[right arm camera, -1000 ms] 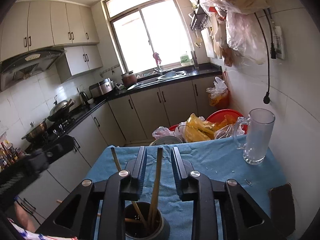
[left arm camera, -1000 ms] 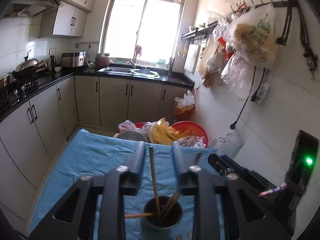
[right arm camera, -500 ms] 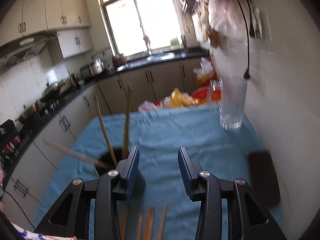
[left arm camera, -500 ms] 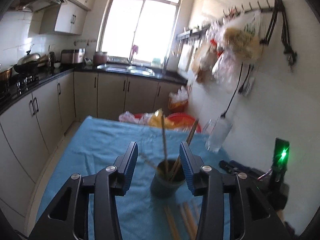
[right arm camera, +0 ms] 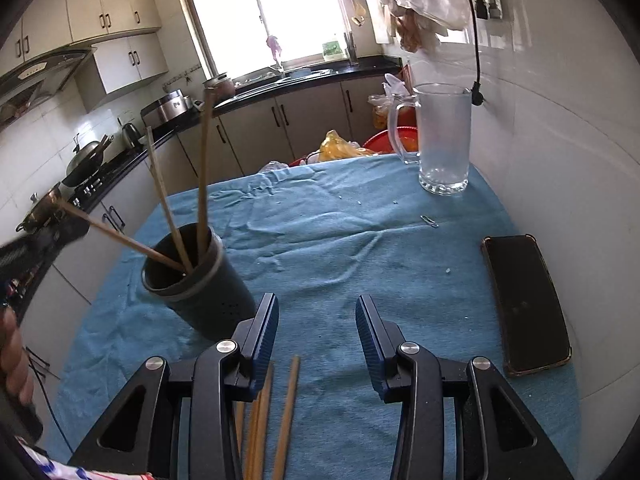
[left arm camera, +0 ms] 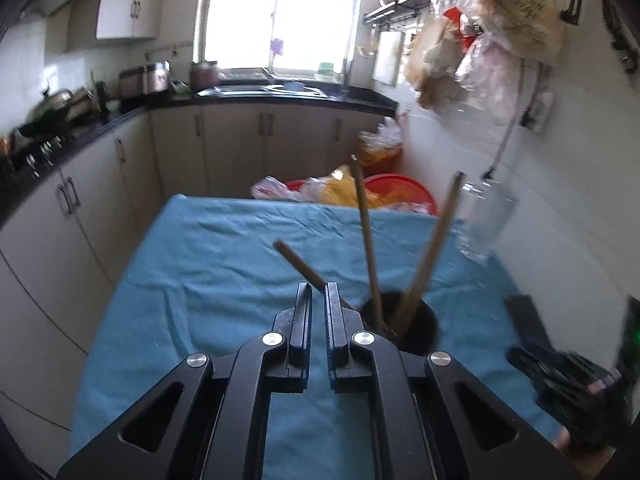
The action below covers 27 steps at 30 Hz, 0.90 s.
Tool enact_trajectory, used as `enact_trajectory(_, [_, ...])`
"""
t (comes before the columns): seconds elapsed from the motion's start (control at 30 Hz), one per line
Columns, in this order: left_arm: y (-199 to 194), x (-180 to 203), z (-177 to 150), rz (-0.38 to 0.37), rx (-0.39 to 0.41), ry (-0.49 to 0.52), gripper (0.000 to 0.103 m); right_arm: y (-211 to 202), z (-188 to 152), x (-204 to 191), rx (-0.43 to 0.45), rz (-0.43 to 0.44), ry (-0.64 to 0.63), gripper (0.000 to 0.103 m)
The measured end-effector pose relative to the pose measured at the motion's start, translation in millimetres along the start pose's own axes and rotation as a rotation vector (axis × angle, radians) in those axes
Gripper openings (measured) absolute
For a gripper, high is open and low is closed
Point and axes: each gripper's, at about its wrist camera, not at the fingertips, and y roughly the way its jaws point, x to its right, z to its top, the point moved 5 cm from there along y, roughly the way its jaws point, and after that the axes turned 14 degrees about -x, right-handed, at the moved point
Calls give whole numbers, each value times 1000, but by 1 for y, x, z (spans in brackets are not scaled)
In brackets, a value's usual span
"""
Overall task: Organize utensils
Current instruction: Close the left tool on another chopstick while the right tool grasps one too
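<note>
Left gripper (left arm camera: pixel 318 300): clenched, nothing between. Right gripper (right arm camera: pixel 316 320): released, above loose chopsticks (right arm camera: pixel 288 408) lying near on blue cloth (right arm camera: pixel 340 232). Dark holder (right arm camera: pixel 196 280), left: three chopsticks upright.

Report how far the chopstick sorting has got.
Done: three chopsticks stand in the dark holder on the blue cloth.

In hand: nothing. The left claw is shut and looks empty; the right claw is open with bare cloth between its pads.

Left: several loose chopsticks lie on the cloth under the right claw, outside the holder.
</note>
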Motion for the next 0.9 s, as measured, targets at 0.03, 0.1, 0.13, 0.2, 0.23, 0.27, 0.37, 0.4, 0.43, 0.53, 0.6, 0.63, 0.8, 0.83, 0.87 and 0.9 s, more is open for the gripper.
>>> enact_trajectory(0.03, [3,0,6,24,8,1,6,0,-1,0,-1,1,2,43])
enact_trajectory(0.1, [7,0,14,46,14,0,6,1,-3,2,-7,2,1,44])
enact_trajectory(0.13, [6,-1,15,39,10,-6,6,2,-6,3,-12,5,0,44])
enact_trajectory(0.2, [0,-3,12,6,15,-27,6,4,-11,2,-29,15,-10,45])
enact_trajectory(0.23, [-4,-3,9,-15,13,-36,6,5,-15,1,-39,18,-15,45])
enact_trajectory(0.27, [-7,-3,3,-33,3,-41,7,8,-19,-1,-50,22,-22,45])
enact_trajectory(0.37, [-19,-3,-17,-68,-10,-54,7,15,-33,-7,-92,35,-52,45])
enact_trajectory(0.4, [-24,-3,-25,-79,-9,-53,9,19,-40,-10,-109,39,-66,45])
enact_trajectory(0.43, [-27,-3,-37,-91,-8,-50,11,22,-46,-13,-125,39,-80,45])
enact_trajectory(0.53, [-21,-1,-72,-87,-35,-42,23,33,-63,-19,-167,31,-117,45])
enact_trajectory(0.6, [-6,5,-90,-80,-84,-16,23,42,-74,-25,-199,16,-142,45])
enact_trajectory(0.63, [4,9,-99,-83,-118,-7,23,46,-78,-27,-210,2,-154,45])
enact_trajectory(0.8, [49,27,-127,-142,-253,-9,22,58,-88,-38,-220,-89,-230,45])
enact_trajectory(0.83, [57,32,-131,-145,-267,1,22,58,-88,-39,-221,-100,-239,45])
enact_trajectory(0.87, [61,35,-133,-145,-273,12,22,58,-88,-39,-219,-102,-241,45])
enact_trajectory(0.9, [65,39,-134,-145,-278,22,22,58,-89,-38,-217,-98,-238,45])
